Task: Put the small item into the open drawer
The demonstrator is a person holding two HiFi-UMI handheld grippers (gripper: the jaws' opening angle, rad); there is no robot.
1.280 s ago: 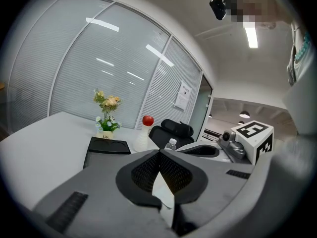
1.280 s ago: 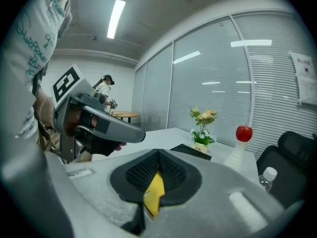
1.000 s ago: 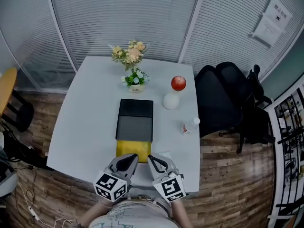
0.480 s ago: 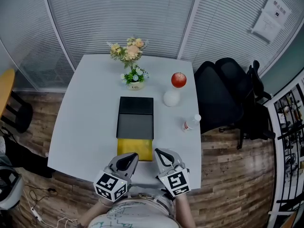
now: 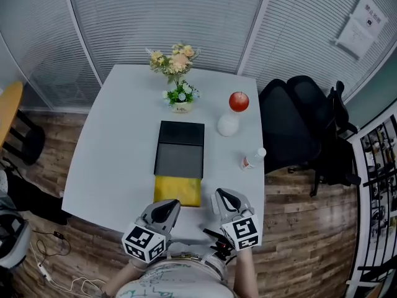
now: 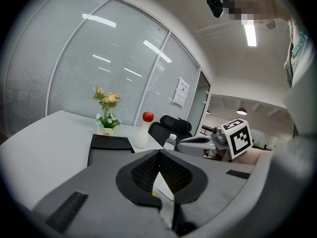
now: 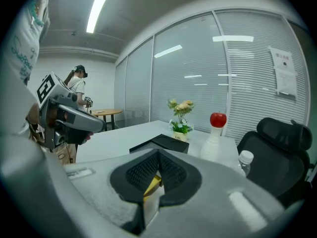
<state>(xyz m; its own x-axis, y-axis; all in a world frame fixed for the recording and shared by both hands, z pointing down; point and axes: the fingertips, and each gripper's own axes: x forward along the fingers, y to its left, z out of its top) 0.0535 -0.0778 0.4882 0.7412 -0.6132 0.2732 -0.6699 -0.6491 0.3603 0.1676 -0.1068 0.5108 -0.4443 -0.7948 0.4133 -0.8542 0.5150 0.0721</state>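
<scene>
- Zero things in the drawer (image 5: 177, 191) so far, judging by the head view: pulled out of the black box (image 5: 180, 149) toward the near edge of the table (image 5: 111, 154), yellow and seemingly bare inside.
- Opening already done, going by how the drawer stands out; picking up and dropping in both still to do.
- Pressed together and pinching nothing: left gripper (image 5: 166, 208), just off the drawer's front edge, toward its left corner.
- Likewise pressed together and empty: right gripper (image 5: 224, 197), just to the right of the drawer's front right corner.
- Likeliest small item: bottle (image 5: 252, 160) with a white cap, to the right of the drawer and a little farther back, seemingly upright, well apart from both grippers. Only a guess, with no other loose small thing visible near the drawer.
- Not part of the job, by the look of it: white vase (image 5: 227, 125) topped by an apple (image 5: 239, 101), back and right of the drawer; flowers (image 5: 178, 73) straight beyond the drawer, past the box.
- Probably next: spread the right jaws, reach right of the drawer to the bottle, close on it, carry it over the drawer, let go.
- Possible snag: tipping the bottle while closing in from the drawer side.
</scene>
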